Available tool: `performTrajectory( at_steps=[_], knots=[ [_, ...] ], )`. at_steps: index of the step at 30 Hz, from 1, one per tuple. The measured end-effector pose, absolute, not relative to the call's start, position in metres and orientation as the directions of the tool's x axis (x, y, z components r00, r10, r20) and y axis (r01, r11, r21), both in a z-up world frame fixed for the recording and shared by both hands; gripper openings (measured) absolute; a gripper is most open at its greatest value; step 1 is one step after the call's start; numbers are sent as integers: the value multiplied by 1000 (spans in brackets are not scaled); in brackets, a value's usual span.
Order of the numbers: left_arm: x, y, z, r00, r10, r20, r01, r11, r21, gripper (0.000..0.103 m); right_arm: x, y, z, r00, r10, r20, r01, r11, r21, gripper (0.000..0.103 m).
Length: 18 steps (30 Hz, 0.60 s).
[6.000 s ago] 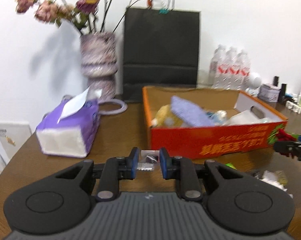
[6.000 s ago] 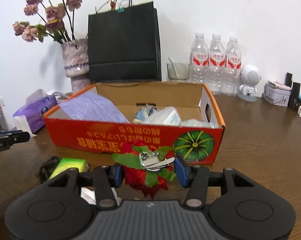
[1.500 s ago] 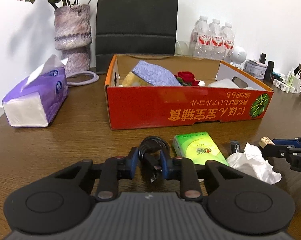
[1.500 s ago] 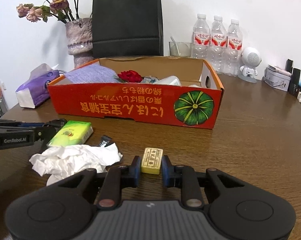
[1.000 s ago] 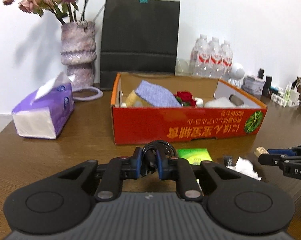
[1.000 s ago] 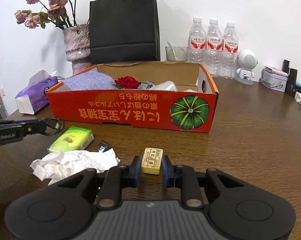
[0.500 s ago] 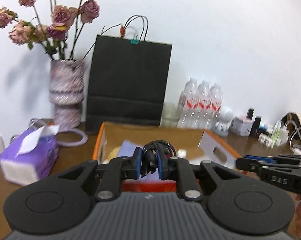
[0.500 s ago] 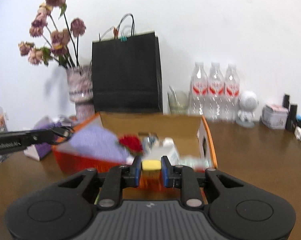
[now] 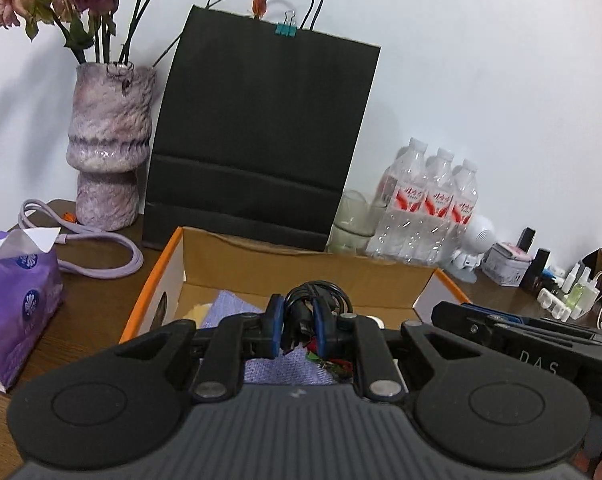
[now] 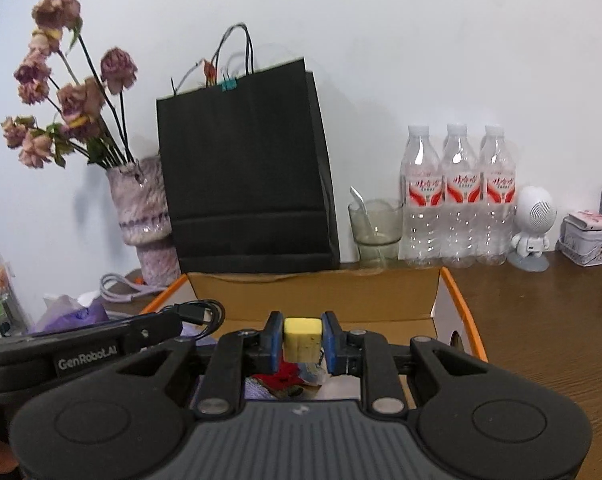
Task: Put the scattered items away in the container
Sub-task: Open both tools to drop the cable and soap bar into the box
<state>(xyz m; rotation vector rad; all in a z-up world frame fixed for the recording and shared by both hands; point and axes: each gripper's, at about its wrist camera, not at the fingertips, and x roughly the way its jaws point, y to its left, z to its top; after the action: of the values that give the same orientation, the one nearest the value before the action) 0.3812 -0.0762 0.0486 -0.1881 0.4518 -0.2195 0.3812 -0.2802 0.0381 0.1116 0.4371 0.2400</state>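
My left gripper (image 9: 298,331) is shut on a coiled black cable (image 9: 313,295) and holds it above the orange cardboard box (image 9: 301,272). My right gripper (image 10: 301,340) is shut on a small yellow block (image 10: 302,338) and holds it over the same box (image 10: 313,292). In the box I see a lilac cloth (image 9: 229,308) and a red rose (image 10: 279,376). The left gripper with the cable (image 10: 197,314) shows at the left of the right wrist view, and the right gripper (image 9: 513,336) at the right of the left wrist view. The table in front of the box is hidden.
A black paper bag (image 9: 261,140) stands behind the box, with a vase of dried roses (image 9: 109,152) to its left. A purple tissue pack (image 9: 17,304) lies left of the box. Three water bottles (image 10: 457,200), a glass (image 10: 375,228) and a white figure (image 10: 535,224) stand at the back right.
Both grippers have risen from the table with the cable and the yellow block and moved forward over the box. Both stay shut on their items.
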Motion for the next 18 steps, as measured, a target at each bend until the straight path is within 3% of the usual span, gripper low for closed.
performTrajectory(
  at_steps=[7,9,10,11,12,13,18],
  knots=[
    [382,-74,43,872,-231,-432,136,961,-241,18,385,-283,29,864,245,-439,-195,968,156,20],
    [382,-70,43,876,-203,-438,95,962,-256,47,385,-283,29,855,246,-456,-202,969,143,23],
    [381,-68,45,876,-182,-446,67,963,-262,92,385,-283,30,852,246,-463,-206,969,136,45],
    [379,-65,47,882,-134,-452,16,967,-254,103,385,-283,31,846,244,-474,-207,970,129,64],
    [377,-63,51,888,-93,-450,-18,971,-237,103,385,-284,32,844,239,-481,-204,971,125,99],
    [376,-61,54,890,-98,-444,-7,973,-230,103,384,-286,34,849,223,-479,-188,975,120,103],
    [371,-57,60,897,-119,-425,17,972,-236,103,382,-296,43,850,233,-472,-188,972,140,103]
  ],
)
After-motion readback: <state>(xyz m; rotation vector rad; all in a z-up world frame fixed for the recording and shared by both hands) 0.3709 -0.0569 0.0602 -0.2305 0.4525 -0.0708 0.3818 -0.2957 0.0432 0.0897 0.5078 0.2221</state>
